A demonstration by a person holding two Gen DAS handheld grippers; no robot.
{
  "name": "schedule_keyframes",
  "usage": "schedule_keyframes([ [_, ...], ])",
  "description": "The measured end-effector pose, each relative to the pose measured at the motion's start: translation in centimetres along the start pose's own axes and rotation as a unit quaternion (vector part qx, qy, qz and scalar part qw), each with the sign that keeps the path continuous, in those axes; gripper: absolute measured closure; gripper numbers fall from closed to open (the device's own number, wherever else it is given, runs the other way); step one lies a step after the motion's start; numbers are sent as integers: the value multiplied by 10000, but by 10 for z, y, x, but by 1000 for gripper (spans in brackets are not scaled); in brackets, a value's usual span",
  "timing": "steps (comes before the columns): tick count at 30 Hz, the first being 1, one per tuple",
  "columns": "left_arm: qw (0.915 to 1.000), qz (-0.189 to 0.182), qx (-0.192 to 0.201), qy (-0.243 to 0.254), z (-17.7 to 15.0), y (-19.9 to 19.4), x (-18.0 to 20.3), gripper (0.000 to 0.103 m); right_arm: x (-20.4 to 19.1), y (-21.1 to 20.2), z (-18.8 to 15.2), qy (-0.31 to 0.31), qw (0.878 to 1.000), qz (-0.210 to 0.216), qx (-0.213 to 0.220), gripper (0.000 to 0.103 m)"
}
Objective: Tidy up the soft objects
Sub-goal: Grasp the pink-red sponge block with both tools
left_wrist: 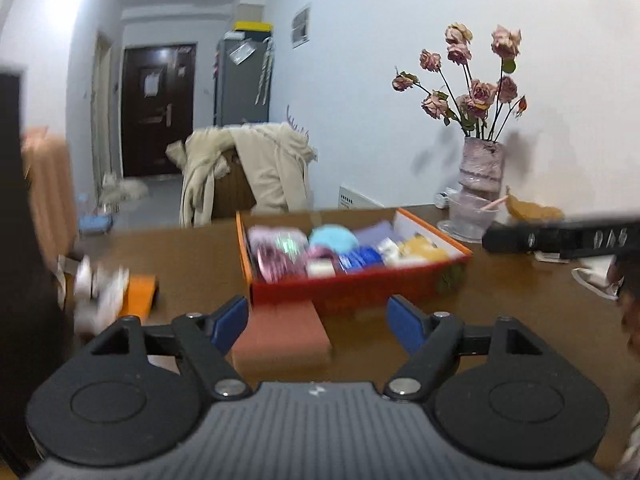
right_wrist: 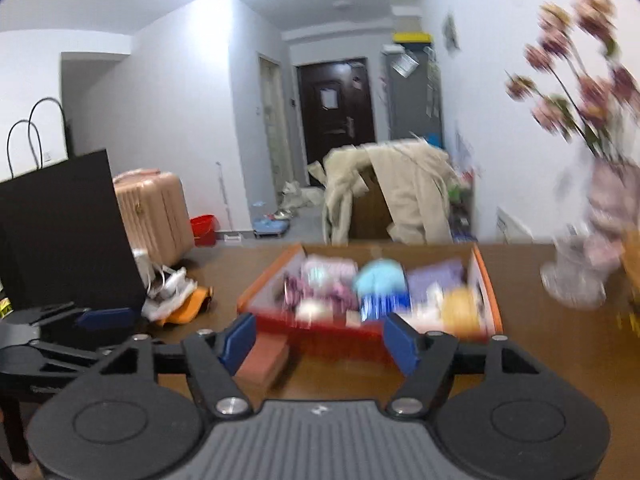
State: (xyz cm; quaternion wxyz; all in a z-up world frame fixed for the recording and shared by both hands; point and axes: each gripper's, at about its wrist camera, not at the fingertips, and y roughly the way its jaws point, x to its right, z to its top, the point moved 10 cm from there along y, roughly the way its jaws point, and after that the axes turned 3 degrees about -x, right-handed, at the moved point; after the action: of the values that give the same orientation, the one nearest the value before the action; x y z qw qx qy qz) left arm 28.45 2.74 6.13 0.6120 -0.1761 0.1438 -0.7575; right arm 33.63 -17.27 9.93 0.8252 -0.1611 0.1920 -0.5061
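Note:
An orange-red box (left_wrist: 344,286) on the brown table (left_wrist: 520,300) holds several soft items: pink, light blue, purple, blue and yellow. It also shows in the right wrist view (right_wrist: 320,336). A reddish-brown block (left_wrist: 282,338) lies in front of the box; it also shows in the right wrist view (right_wrist: 264,360). My left gripper (left_wrist: 318,320) is open and empty, just short of the box, with the block near its left finger. My right gripper (right_wrist: 320,338) is open and empty in front of the box. The left gripper shows at the right wrist view's left edge (right_wrist: 60,320).
A vase of dried roses (left_wrist: 478,184) stands at the table's back right. A black paper bag (right_wrist: 60,232) stands at the left, with white and orange clutter (right_wrist: 176,300) beside it. A chair draped with a beige coat (left_wrist: 248,172) stands behind the table.

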Motion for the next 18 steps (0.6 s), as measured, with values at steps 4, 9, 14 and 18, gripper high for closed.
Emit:
schedule_keyframes([
  [4, 9986, -207, -189, -441, -51, -33, 8, 24, -6, -24, -67, 346, 9988, -18, -345, 34],
  [9, 9988, -207, -268, -349, -70, -53, 12, 24, -13, -42, -102, 373, 9981, -191, -444, 34],
  [14, 9989, -219, -210, -362, -71, -61, 6, 24, -26, -41, -103, 372, 9984, -162, -399, 34],
  [18, 9989, -127, -192, -420, -58, -45, -8, 25, -33, -28, -101, 389, 9980, -34, -500, 35],
])
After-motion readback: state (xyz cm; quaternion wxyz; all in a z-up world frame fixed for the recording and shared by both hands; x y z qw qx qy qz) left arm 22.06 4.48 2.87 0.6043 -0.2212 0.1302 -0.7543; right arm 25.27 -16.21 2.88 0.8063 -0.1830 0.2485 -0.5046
